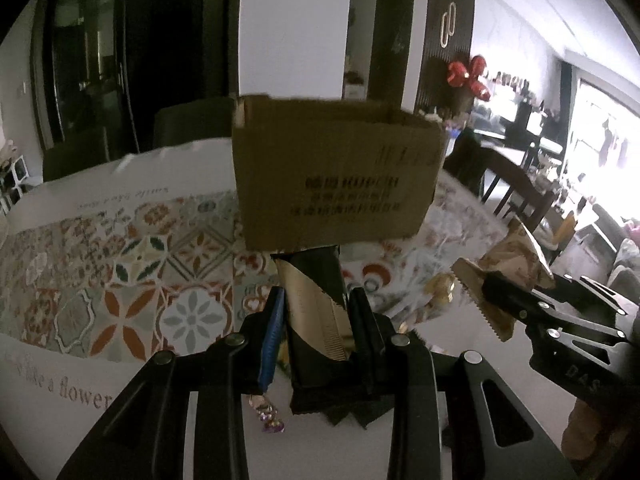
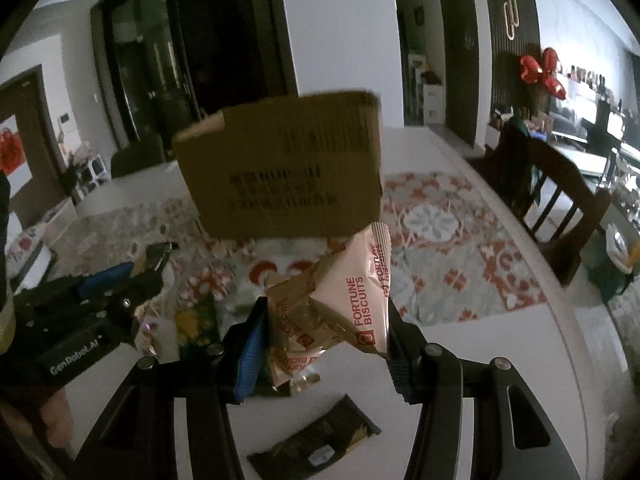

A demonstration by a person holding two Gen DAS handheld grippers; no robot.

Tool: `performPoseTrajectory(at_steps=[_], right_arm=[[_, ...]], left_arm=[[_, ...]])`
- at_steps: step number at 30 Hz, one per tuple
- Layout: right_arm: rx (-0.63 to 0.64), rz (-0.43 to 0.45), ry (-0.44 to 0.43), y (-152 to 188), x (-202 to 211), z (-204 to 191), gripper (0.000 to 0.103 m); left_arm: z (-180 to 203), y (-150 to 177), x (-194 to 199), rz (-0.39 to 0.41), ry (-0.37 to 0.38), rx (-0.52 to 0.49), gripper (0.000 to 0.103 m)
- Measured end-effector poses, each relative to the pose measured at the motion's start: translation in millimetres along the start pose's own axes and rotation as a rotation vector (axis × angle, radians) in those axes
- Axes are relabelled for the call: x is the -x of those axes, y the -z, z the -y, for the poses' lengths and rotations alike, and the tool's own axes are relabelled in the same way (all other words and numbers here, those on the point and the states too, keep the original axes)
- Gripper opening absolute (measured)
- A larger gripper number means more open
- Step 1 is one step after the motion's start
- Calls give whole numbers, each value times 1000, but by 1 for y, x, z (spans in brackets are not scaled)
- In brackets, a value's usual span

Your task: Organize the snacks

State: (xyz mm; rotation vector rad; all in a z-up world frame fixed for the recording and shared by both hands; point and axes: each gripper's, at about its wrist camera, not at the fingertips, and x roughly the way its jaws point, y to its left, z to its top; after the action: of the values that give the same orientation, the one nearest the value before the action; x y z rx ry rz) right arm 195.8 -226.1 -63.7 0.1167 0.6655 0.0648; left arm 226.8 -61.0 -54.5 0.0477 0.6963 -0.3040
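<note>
Jaws, left gripper [image 1: 316, 312]: clamped on a black-and-gold snack packet [image 1: 314, 304], held upright above the table.
Jaws, right gripper [image 2: 326, 340]: clamped on a pinkish Fortune Biscuits packet [image 2: 344, 300], also lifted clear of the table.
Table [image 2: 520, 340]: white, under a patterned floral cloth [image 1: 120, 264] running across its middle.
Cardboard box [image 1: 336, 172]: open-topped, standing on the cloth toward the far edge, ahead of both grippers.
Dark packet [image 2: 316, 444]: flat on the bare near edge, below the right gripper.
Loose small sweets [image 1: 268, 416]: near edge, beside the left gripper.
</note>
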Motion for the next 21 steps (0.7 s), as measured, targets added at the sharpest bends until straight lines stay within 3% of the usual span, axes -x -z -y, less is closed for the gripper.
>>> performPoseTrajectory(at_steps=[21], right_arm=[[51, 227, -46, -69, 29, -15, 54]], left_arm=[[-5, -73, 38, 245, 3, -28, 33]])
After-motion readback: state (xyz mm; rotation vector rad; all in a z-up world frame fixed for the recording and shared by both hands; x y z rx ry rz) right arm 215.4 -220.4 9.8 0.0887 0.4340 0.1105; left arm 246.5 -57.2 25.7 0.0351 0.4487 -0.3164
